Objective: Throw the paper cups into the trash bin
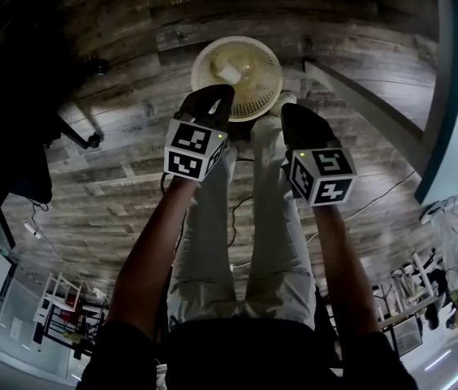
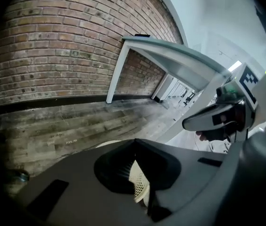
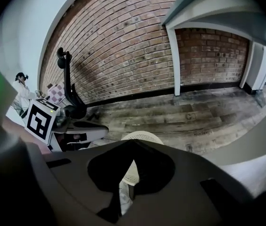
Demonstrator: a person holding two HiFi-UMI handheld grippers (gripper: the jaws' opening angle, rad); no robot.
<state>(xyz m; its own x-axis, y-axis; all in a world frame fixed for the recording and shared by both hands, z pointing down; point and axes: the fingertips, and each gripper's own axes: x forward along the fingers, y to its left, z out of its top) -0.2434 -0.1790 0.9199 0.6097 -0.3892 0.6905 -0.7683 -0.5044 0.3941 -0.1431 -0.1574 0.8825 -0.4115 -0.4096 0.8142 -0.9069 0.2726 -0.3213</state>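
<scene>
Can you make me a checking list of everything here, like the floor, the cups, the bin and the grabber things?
Surface: grey-brown wooden plank floor.
Job's things: cream perforated plastic trash bin stands on the floor; one white paper cup lies inside it; no other cups seen.
Clutter: dark wheeled furniture leg at the head view's left.
Grippers: left gripper and right gripper are both shut and empty, held by the bin's near edge.
Cables: black cable on the floor between the person's legs; thin cable further right.
Surroundings: red-brown brick wall; white table; another person far off.
</scene>
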